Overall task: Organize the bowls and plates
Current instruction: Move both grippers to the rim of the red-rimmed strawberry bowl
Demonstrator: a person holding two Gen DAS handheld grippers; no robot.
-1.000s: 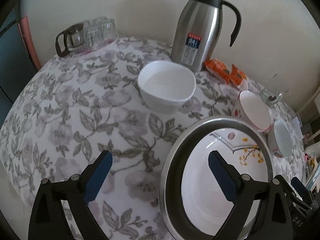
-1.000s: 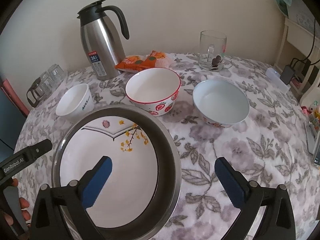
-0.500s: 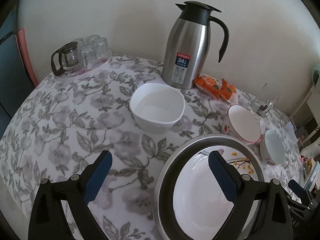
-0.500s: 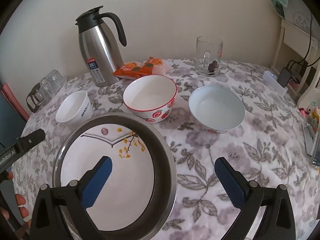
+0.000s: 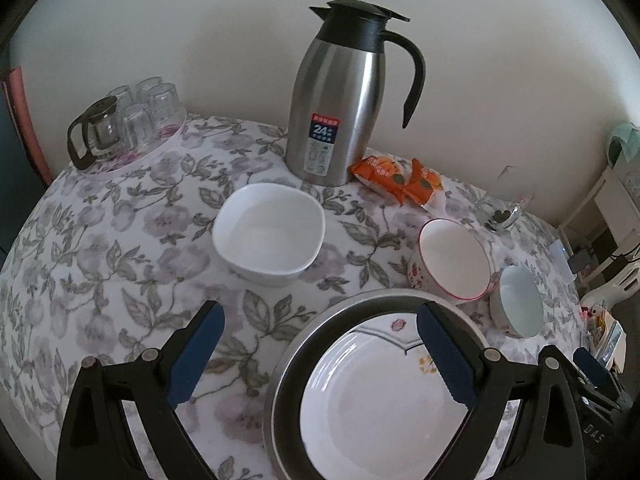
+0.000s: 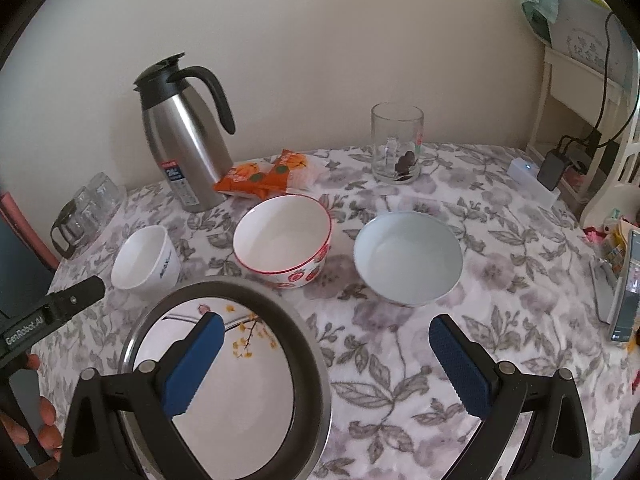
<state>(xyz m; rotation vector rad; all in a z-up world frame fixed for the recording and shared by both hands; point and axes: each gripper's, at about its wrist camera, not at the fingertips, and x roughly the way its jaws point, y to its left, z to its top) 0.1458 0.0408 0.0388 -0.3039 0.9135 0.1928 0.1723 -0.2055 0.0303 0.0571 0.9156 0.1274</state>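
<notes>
The left gripper (image 5: 318,350) hangs with its blue fingers (image 5: 195,354) spread wide and empty over the floral tablecloth (image 5: 120,248); beyond its left finger stands the square white bowl (image 5: 269,233), and under its right finger lies the patterned plate (image 5: 384,408) inside a steel pan (image 5: 280,364). The right gripper (image 6: 326,364) is likewise wide apart, holding nothing; its left finger overlaps the plate, the red-rimmed bowl (image 6: 283,237) and pale blue bowl (image 6: 408,258) stand just ahead between the fingers, with a steel thermos (image 6: 186,140), orange snack packets (image 6: 264,172) and a glass mug (image 6: 397,143) farther off.
</notes>
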